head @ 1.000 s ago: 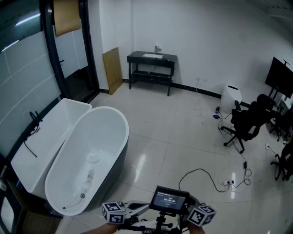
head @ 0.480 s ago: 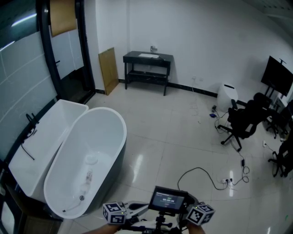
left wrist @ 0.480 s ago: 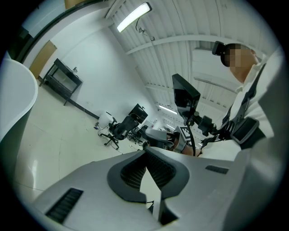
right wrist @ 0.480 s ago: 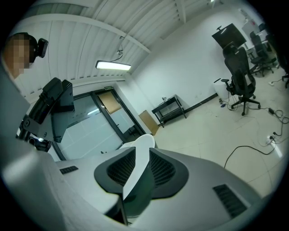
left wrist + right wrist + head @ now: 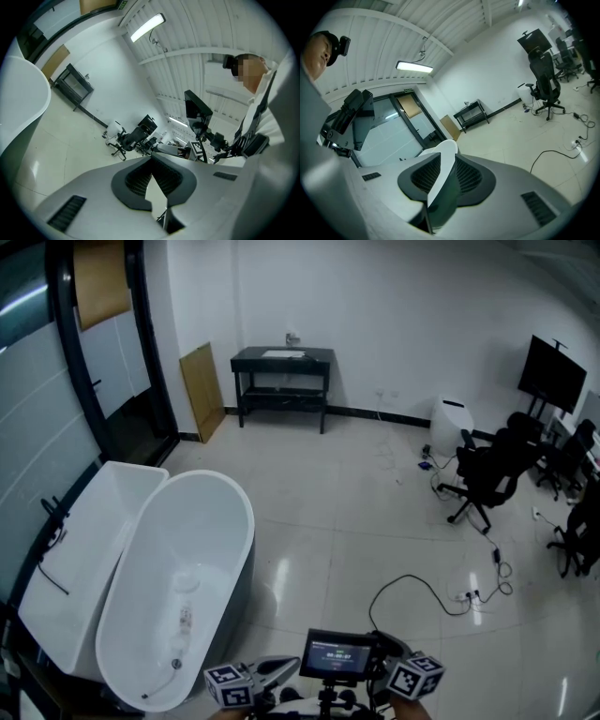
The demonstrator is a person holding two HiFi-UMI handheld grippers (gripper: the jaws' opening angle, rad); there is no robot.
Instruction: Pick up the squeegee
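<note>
I cannot make out a squeegee for certain. The white oval bathtub (image 5: pixel 239 549) at the left holds a few small pale items (image 5: pixel 185 617) near its drain end, too small to name. Both grippers sit at the bottom edge of the head view, apart from the tub. My left gripper (image 5: pixel 281 667) (image 5: pixel 151 159) has its fingertips meeting and nothing between them. My right gripper (image 5: pixel 388 651) (image 5: pixel 447 157) stands slightly open, its jaws having just been opening, with nothing between them. Through its gap I see the tub rim (image 5: pixel 449 146).
A second, rectangular white tub (image 5: pixel 70 559) stands against the glass wall. At the back are a black table (image 5: pixel 281 371) and a wooden board (image 5: pixel 202 390). Office chairs (image 5: pixel 487 474) and a floor cable (image 5: pixel 422 592) lie to the right. A small screen (image 5: pixel 337 654) is mounted between the grippers.
The head view has shifted, so the table and the tubs have slid left and the tubs sit lower in the picture. Both grippers have sunk a little toward the bottom edge.
</note>
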